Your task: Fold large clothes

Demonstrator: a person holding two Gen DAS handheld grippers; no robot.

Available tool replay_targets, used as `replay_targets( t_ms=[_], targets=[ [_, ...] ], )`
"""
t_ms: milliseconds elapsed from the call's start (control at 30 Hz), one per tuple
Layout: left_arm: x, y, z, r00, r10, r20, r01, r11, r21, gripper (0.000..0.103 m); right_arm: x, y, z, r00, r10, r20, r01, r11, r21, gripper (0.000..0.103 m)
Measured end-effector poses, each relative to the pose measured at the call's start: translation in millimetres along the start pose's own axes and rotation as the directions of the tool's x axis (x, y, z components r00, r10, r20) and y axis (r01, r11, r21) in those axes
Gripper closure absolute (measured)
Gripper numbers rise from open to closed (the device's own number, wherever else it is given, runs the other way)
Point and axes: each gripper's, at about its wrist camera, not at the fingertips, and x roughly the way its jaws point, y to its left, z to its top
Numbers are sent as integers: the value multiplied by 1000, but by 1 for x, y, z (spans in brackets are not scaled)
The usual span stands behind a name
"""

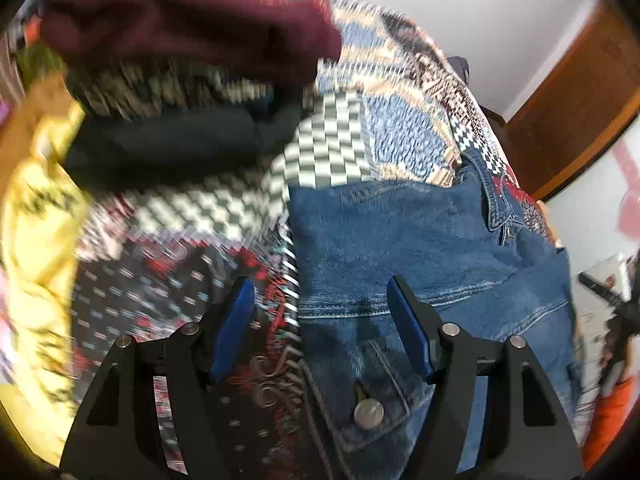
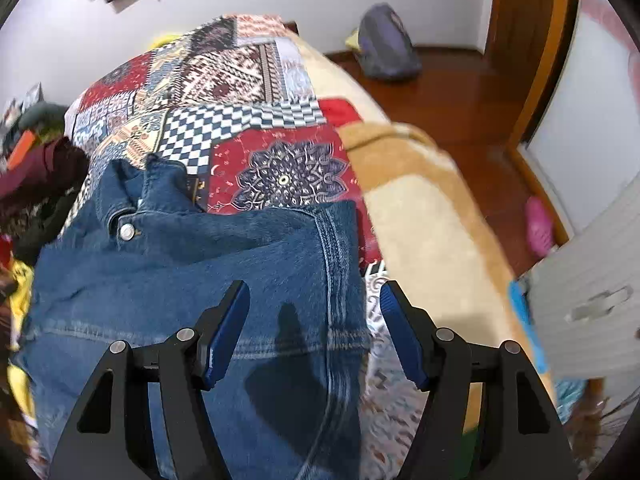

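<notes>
A blue denim jacket [image 1: 420, 248] lies on a patchwork bedspread [image 1: 400, 128], collar away from me. In the left wrist view my left gripper [image 1: 320, 292] is open and empty, just above the jacket's left edge, near a metal button [image 1: 368, 413]. In the right wrist view the same jacket [image 2: 192, 264] fills the lower left, collar and button [image 2: 127, 232] at the far side. My right gripper [image 2: 314, 292] is open and empty above the jacket's right side seam.
A heap of other clothes, maroon [image 1: 180, 24], dark [image 1: 168, 144] and yellow [image 1: 36, 248], lies left of the jacket. The bed's tan blanket edge [image 2: 424, 216] drops to a wooden floor [image 2: 460, 92]. A purple bag [image 2: 386, 44] and a wooden door frame [image 2: 532, 60] stand beyond.
</notes>
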Motion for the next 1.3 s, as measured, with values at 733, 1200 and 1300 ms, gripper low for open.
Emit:
replay_targets(
  t_ms=[733,1200,1300],
  targets=[
    [53,-1,38,1000,17,-18,-16,999,32,95,35,14,17,999,24,-35,-28,994,-104,88],
    [-52,-57,93,955,83,286,-121,986,115,103,-57,48,60,971,74,228,-23,976,-217,89],
    [-74,-70,114,922,102,374,-170,973,155,103,-49,54,72,970,72,233,-21,976,-216,89]
  ],
)
